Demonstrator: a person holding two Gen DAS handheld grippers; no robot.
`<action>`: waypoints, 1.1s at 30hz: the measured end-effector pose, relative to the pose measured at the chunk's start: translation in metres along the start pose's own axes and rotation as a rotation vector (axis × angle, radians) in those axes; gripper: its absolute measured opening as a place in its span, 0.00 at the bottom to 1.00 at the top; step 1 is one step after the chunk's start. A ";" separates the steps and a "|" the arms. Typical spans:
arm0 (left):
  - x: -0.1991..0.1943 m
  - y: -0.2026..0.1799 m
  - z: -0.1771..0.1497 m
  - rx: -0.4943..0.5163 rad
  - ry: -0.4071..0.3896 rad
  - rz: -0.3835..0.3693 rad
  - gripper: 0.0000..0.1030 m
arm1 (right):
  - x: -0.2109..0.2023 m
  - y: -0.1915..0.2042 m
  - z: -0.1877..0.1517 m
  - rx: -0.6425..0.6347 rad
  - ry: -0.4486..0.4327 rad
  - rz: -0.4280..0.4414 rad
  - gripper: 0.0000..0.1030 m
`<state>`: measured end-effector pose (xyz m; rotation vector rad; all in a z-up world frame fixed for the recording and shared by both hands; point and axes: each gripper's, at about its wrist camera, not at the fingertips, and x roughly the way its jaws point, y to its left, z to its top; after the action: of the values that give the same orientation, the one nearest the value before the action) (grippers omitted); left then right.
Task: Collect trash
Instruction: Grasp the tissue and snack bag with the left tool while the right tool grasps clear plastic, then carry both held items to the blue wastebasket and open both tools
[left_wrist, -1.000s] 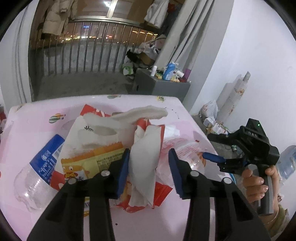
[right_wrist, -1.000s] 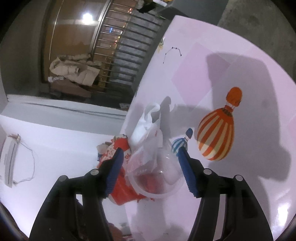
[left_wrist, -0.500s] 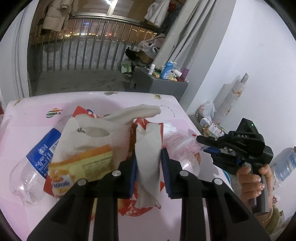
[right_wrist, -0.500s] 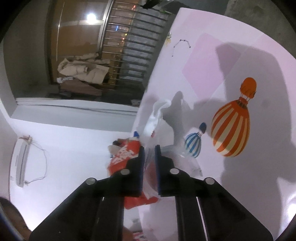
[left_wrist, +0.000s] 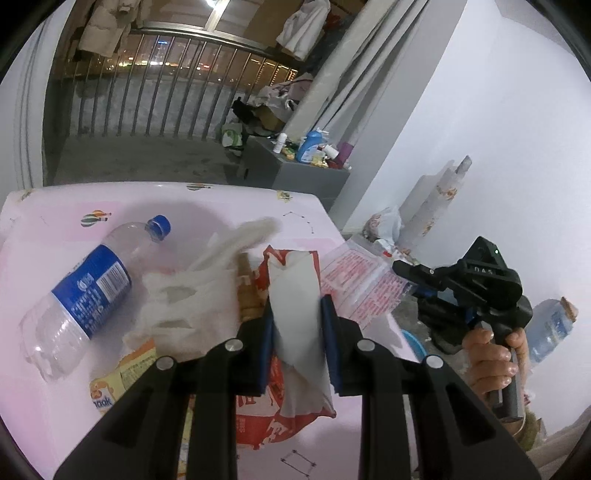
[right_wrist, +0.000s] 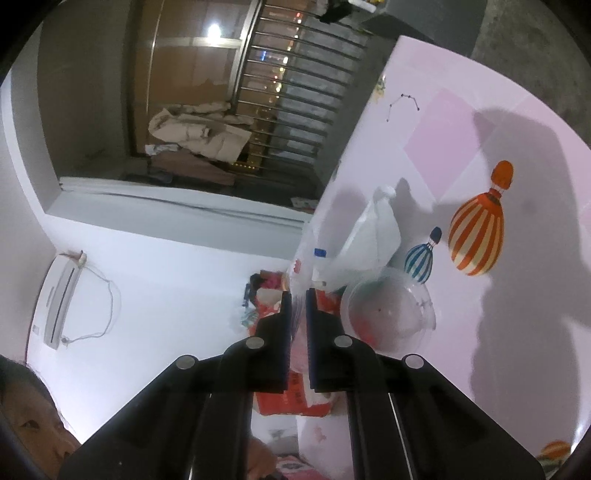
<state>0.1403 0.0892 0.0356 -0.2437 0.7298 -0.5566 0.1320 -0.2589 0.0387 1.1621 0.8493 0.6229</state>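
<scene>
Both claws closed since earlier: left claw pinches tissue, right claw clear wrapper.

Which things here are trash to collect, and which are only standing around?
Trash:
tissue, in the left gripper
red wrapper
bottle
plastic bag, in the right gripper
clear cup

Standing around:
grey cabinet
paper rolls
railing
</scene>
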 end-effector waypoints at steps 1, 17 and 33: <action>-0.002 -0.001 0.000 -0.002 -0.004 -0.005 0.22 | -0.002 0.001 -0.001 0.000 -0.003 0.003 0.05; -0.036 -0.025 0.032 -0.003 -0.112 -0.145 0.21 | -0.024 0.017 -0.007 -0.037 -0.060 0.063 0.03; -0.087 -0.067 0.055 0.087 -0.237 -0.195 0.20 | -0.057 0.039 -0.007 -0.085 -0.123 0.189 0.03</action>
<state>0.0988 0.0834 0.1510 -0.2962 0.4533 -0.7298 0.0948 -0.2891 0.0885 1.1985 0.6079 0.7273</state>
